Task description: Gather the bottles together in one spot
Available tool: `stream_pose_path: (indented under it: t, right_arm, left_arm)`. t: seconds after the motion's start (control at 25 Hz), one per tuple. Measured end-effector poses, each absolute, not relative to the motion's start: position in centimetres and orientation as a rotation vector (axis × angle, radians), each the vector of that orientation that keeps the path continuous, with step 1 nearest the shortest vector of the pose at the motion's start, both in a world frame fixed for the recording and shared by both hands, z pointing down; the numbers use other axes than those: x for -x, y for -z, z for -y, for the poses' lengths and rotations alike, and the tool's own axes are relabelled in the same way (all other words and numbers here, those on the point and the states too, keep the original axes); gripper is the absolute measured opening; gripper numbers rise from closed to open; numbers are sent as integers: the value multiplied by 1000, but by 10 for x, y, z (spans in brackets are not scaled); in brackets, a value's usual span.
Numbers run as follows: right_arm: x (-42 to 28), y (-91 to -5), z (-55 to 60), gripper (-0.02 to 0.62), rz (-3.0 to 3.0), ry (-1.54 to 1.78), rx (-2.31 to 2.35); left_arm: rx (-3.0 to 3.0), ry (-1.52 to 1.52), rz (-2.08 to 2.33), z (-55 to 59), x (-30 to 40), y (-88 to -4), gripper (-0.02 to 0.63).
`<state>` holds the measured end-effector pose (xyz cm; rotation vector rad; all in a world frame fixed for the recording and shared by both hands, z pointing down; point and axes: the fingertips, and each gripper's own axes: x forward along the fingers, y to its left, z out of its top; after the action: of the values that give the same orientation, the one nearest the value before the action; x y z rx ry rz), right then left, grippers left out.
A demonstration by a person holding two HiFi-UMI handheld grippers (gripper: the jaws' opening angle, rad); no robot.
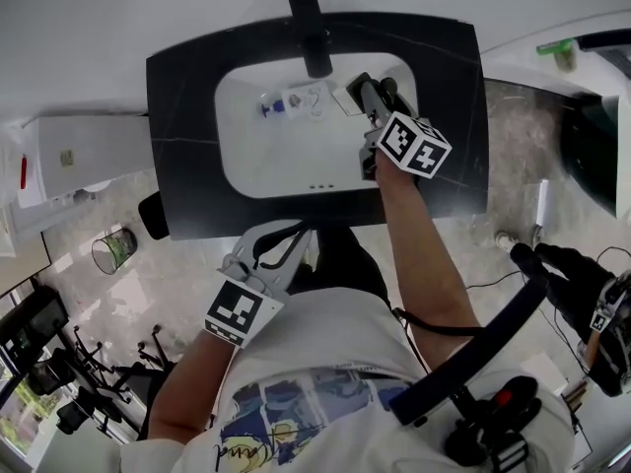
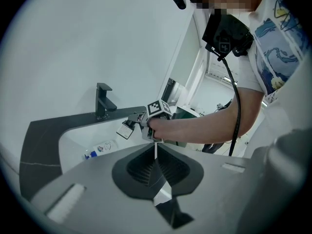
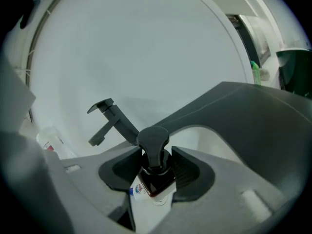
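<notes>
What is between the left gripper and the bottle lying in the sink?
Just the counter's black front rim and bare white basin. The head view shows that stretch from the left gripper to the bottle.

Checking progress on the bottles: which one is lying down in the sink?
The clear blue-capped bottle, on its side in the basin; the black-pump bottle is held in the right gripper.

Bottle (image 1: 279, 104) lying in sink (image 1: 276, 164); faucet (image 1: 309, 30) behind sink.
</notes>
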<state>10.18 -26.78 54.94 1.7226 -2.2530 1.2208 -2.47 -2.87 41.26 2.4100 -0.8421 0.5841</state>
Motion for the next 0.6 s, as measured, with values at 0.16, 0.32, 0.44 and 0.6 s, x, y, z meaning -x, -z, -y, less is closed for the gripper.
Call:
stream_pose_path:
  t: [0.16,0.32,0.44,0.6]
  right_arm:
    - [-105,-526,277,184,2274,-1151,-1711]
    - [-105,-500,291,184,2316,-1047,-1689]
    - [-103,-479,309,184,2354,-957,-1669]
    - [-99,-460,336,184,2393,-822,-1633]
  left_arm:
    - [-2417,-559,842,28,24,-407,18]
    - [-2424,-537,843,28,23,-404,18]
    - [-2429,-526,853,30,23,-401,18]
    - [-2426,-515,875,34,27,-397,18]
